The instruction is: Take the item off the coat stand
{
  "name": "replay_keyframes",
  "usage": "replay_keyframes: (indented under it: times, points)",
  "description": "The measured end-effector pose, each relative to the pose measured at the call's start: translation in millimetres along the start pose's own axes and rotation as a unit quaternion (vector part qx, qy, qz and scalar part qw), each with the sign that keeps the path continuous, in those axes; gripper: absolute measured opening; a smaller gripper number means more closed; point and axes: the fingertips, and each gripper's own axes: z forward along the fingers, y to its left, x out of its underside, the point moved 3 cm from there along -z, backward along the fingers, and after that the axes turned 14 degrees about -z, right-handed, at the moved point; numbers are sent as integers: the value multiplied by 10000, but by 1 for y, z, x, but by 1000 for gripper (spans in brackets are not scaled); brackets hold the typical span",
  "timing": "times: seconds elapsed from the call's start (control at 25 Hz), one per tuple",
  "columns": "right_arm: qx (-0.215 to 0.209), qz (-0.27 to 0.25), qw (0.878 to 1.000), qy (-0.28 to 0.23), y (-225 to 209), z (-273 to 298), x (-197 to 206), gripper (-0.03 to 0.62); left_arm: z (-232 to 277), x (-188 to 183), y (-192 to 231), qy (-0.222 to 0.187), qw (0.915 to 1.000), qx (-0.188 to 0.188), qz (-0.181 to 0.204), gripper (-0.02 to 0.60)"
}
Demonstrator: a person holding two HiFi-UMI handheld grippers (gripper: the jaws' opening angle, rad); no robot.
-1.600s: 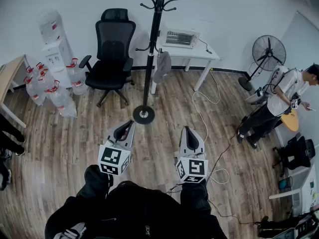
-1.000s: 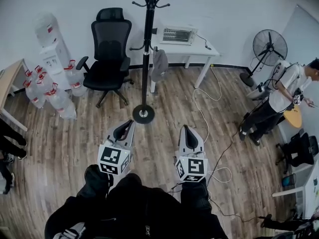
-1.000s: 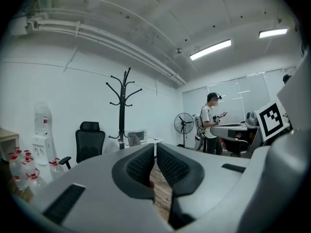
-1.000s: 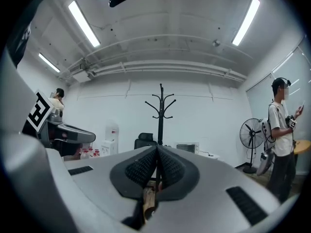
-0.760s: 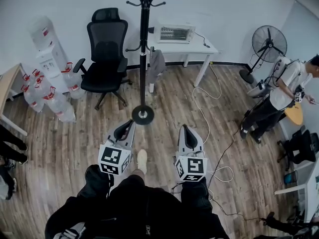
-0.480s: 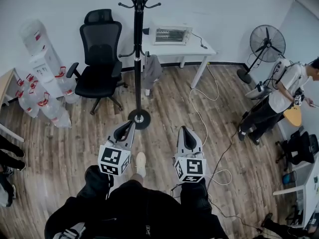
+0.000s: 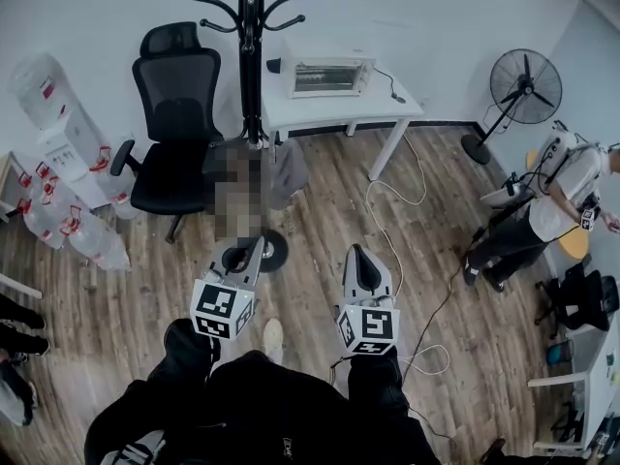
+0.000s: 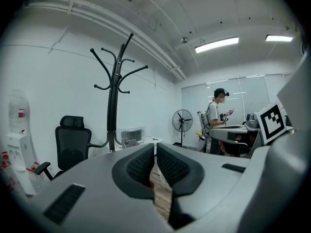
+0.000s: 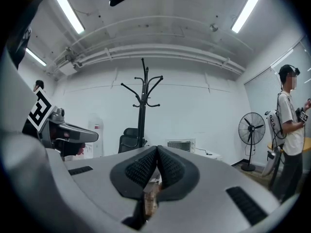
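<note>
The black coat stand (image 7: 254, 66) rises just ahead of me, its round base (image 7: 266, 250) on the wood floor by my left gripper's tip. A grey item (image 7: 289, 172) hangs from a low hook on the pole's right side; a blurred patch covers the spot to its left. My left gripper (image 7: 254, 247) is shut and empty, level with the base in the head view. My right gripper (image 7: 356, 255) is also shut and empty, further right. The stand (image 8: 113, 106) shows left of centre in the left gripper view, and the stand (image 9: 142, 106) stands straight ahead in the right gripper view.
A black office chair (image 7: 179, 124) stands left of the stand, and a white table (image 7: 339, 107) with a heater (image 7: 325, 77) right behind it. Water bottles (image 7: 58, 221) sit far left. A fan (image 7: 523, 90) and a person (image 7: 562, 192) are at the right. Cables (image 7: 407, 211) trail over the floor.
I have walked closer to the coat stand: its base and the hanging grey item now lie nearer my grippers and further left. Both grippers stay shut, held the same.
</note>
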Motion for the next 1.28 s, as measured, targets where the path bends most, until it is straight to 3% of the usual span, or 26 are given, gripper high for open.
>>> replay_keyframes:
  times: [0.4,0.88,1.08,1.28]
  points:
    - [41,93,9999,55,-24,112,9,17,99,-29,56,58,10000,71,24,35]
    - [-11,85,9999,62,-48,170,21,17,160,-32,79,111,9999,36,-10,35]
    - [-229,55,9997,5,-71,200,29,17,191,-34,80,33,9998,-175,-62,35]
    - [-702,3,9975,-118,-103,249,38,17,229,-39,82,-80,9978,-642,-152,35]
